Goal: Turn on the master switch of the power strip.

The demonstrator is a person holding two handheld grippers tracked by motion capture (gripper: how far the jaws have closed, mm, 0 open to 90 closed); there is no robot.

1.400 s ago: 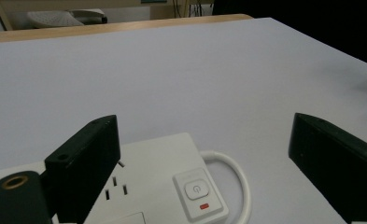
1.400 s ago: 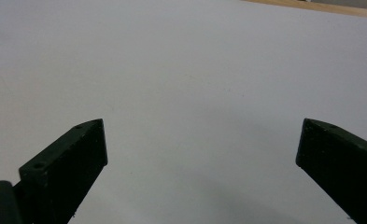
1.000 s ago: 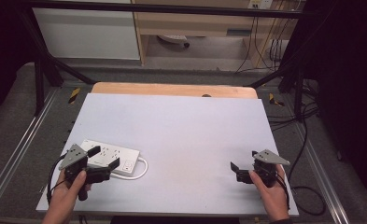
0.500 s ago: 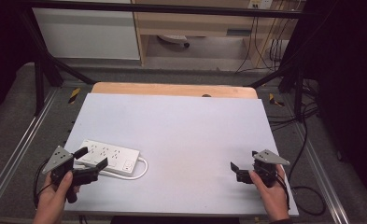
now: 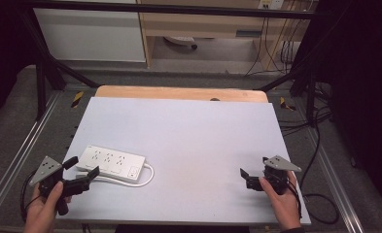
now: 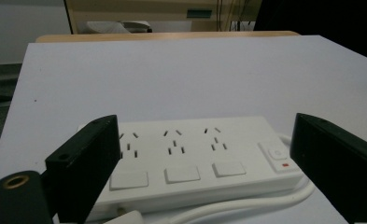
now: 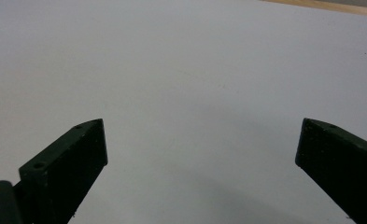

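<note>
A white power strip (image 5: 112, 164) with three socket groups and a red-marked switch lies flat near the table's front left, its white cable (image 5: 147, 177) looping at its right end. My left gripper (image 5: 83, 170) is open and sits just left of the strip, jaws pointing at it. In the left gripper view the strip (image 6: 195, 158) lies close ahead, spanning the gap between the jaws of the left gripper (image 6: 204, 135). My right gripper (image 5: 246, 177) rests open at the front right, and in its own view the right gripper (image 7: 200, 128) has nothing between its jaws.
The pale grey table top (image 5: 188, 131) has a wooden strip (image 5: 179, 92) along its far edge. Metal frame rails (image 5: 13, 155) run along both sides. Cables (image 5: 320, 145) hang off the right. The right gripper view looks onto bare table (image 7: 195, 60).
My left gripper has pulled back to the left and toward the person, away from the strip's left end. The strip and the right gripper have stayed put.
</note>
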